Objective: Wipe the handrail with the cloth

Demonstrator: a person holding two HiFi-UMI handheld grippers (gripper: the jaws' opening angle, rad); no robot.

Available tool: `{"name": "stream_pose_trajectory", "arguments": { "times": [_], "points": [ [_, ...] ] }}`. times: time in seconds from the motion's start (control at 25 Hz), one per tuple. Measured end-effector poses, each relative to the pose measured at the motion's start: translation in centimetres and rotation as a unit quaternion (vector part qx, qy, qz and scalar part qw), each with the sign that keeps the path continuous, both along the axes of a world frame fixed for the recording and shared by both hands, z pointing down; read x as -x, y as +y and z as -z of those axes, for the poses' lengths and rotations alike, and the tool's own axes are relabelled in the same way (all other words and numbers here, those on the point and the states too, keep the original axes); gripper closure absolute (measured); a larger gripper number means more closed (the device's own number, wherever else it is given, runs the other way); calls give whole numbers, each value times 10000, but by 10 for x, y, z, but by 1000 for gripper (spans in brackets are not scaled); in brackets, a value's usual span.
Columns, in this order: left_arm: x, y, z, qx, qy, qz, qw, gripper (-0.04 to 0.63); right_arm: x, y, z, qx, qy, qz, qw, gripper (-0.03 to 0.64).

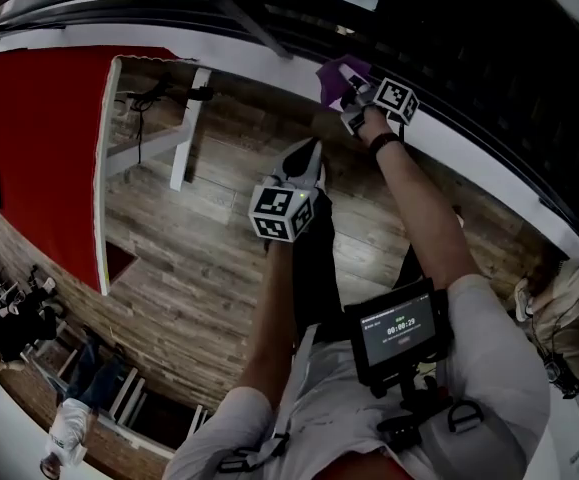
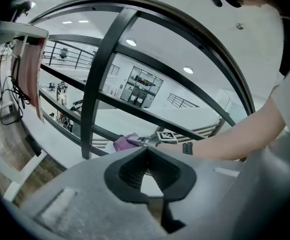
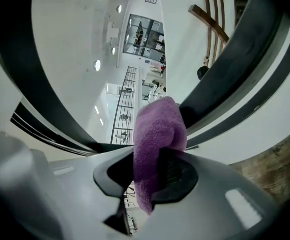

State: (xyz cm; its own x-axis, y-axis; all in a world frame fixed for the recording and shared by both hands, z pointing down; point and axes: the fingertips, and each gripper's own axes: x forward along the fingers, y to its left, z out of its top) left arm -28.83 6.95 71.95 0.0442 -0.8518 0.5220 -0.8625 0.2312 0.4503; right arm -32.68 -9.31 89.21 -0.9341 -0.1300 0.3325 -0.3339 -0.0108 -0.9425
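Your right tool [image 1: 352, 103] is clenched on the purple cloth [image 1: 337, 76]. The right gripper view shows it plainly: the cloth [image 3: 157, 134] is pinched between the two jaws, with a folded end sticking out past the tips and a tail hanging below.

Your left tool [image 1: 304, 156] is closed on nothing. In its own view the jaws of that tool [image 2: 147, 176] meet at the tips with only empty space behind.

The handrail [image 1: 169, 13] runs across the far side of the scene, its long axis going left to right. The cloth lies on the far side of the right tool, right at the rail. In the right gripper view the folded end looks to be touching a dark bar [image 3: 230, 69], though contact is hard to confirm. The wipe should probably travel along that axis.

The right arm is far nearer. The left tool sits lower and nearer to you, over the wood floor [image 1: 199, 258], well apart from the rail.

Only the left gripper view shows the set-up side-on: the cloth [image 2: 124, 143] sits low among the bars, below the top rail [image 2: 195, 34].
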Motion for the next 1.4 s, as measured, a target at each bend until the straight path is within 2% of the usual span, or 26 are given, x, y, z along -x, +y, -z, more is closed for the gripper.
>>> {"name": "stream_pose_trajectory", "arguments": {
  "times": [0.24, 0.68, 0.92, 1.28, 1.4],
  "points": [
    [-69, -32, 10, 82, 34, -478, 9988, 595, -93, -31, 3, 37, 228, -321, 9992, 541],
    [-180, -79, 20, 171, 42, -1206, 9925, 596, -239, -54, -6, 318, 312, -932, 9946, 541],
    [-246, -109, 17, 214, 67, -1801, 9834, 595, -337, -84, -11, 192, 570, -1389, 9885, 541],
    [-340, -145, 15, 172, 78, -2367, 9714, 596, -450, -115, -9, 153, 555, -1876, 9806, 541],
    [-381, -155, 10, 231, 107, -2639, 9642, 597, -492, -124, -11, 180, 539, -2043, 9773, 541]
  ]
}}
